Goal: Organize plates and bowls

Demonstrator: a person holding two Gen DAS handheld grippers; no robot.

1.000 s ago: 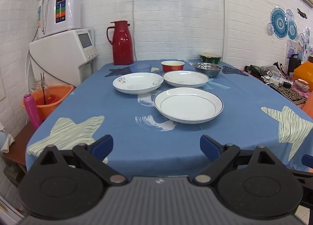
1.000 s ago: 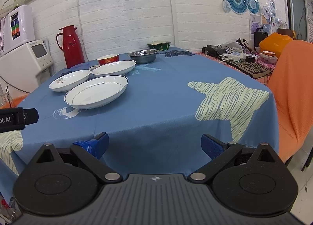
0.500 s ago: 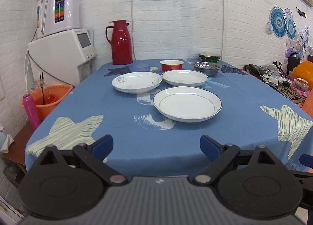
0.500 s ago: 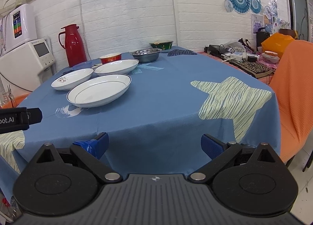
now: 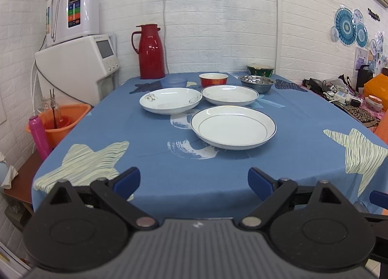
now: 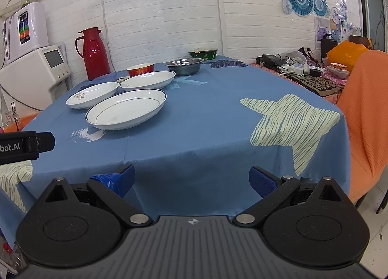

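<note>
Behind red bowl (image 5: pixel 213 79), half-hidden blue bowl (image 5: pixel 173 82)

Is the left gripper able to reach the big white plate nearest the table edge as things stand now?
Probably yes. The left gripper is open and faces the big white plate, with only bare blue tablecloth between them. The other dishes sit behind the plate.

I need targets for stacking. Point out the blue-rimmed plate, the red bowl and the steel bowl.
blue-rimmed plate (image 5: pixel 233 127): left wrist view, flat centre.
red bowl (image 5: pixel 213 81): left wrist view, outer red wall.
steel bowl (image 6: pixel 184 65): right wrist view, outer front wall.
</note>
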